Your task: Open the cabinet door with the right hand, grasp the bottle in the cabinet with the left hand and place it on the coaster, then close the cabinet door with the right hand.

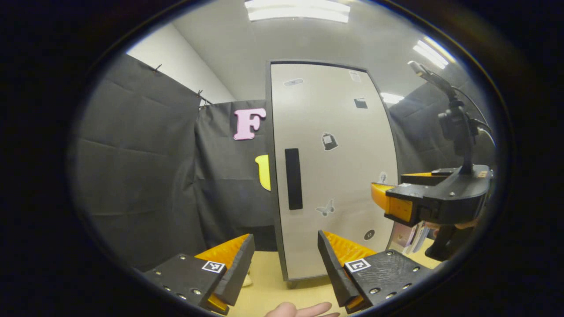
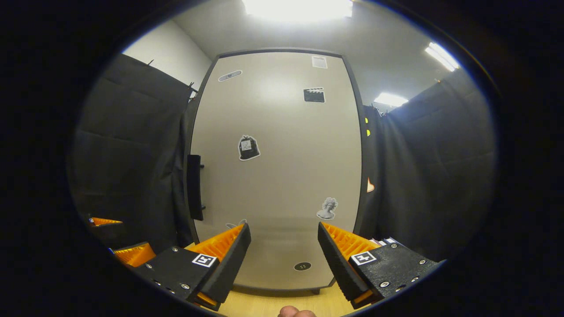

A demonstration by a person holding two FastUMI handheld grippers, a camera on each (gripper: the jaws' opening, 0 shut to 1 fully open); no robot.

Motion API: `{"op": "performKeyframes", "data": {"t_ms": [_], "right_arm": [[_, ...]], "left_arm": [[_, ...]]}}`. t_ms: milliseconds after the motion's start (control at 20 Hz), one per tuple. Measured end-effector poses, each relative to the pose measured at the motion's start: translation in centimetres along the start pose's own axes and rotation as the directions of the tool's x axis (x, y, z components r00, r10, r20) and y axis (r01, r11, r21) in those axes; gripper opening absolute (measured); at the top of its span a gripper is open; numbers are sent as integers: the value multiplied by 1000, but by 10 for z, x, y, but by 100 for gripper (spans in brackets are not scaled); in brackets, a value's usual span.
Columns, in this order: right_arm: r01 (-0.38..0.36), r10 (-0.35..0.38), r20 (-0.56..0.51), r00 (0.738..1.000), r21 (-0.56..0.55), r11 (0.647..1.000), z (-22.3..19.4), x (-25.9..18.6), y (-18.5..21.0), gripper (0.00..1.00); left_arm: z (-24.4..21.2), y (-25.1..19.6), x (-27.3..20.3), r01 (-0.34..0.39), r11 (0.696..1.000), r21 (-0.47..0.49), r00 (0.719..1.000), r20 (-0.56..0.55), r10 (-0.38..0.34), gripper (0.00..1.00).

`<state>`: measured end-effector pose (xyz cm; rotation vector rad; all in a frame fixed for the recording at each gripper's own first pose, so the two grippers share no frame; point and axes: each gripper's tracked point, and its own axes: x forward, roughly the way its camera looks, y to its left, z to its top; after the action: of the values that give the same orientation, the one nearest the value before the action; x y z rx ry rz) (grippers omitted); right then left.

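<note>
you face a tall pale cabinet door (image 2: 275, 167), closed, so the bottle behind it is hidden. its black handle (image 2: 194, 187) sits at the door's left edge. your right gripper (image 2: 284, 251) and left gripper (image 1: 285, 259) hang spread apart, empty, before the door, with room to reach.

The cabinet (image 2: 277, 167) is standing on the bench (image 1: 269, 286), its door (image 1: 330, 167) closed, the handle (image 1: 293, 178) sitting at the door's left edge.
</note>
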<state>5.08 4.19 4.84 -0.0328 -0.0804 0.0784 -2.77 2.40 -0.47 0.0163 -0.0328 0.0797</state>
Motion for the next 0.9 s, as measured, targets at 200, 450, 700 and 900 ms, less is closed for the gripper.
{"op": "performKeyframes", "data": {"t_ms": [200,450,700,900], "right_arm": [[-52,52,21,998,-10,999,11,17,32,94],[-124,125,38,991,-15,992,20,36,78,95],[-198,198,50,979,-16,980,24,57,128,96],[-215,215,20,976,6,977,16,78,153,97]], "left_arm": [[-9,13,-7,-47,999,-4,998,-31,46,83],[-21,41,-15,-125,992,26,989,-72,126,83],[-30,65,-27,-216,976,34,970,-104,219,85],[-37,73,-29,-264,964,20,955,-136,264,83]]}}
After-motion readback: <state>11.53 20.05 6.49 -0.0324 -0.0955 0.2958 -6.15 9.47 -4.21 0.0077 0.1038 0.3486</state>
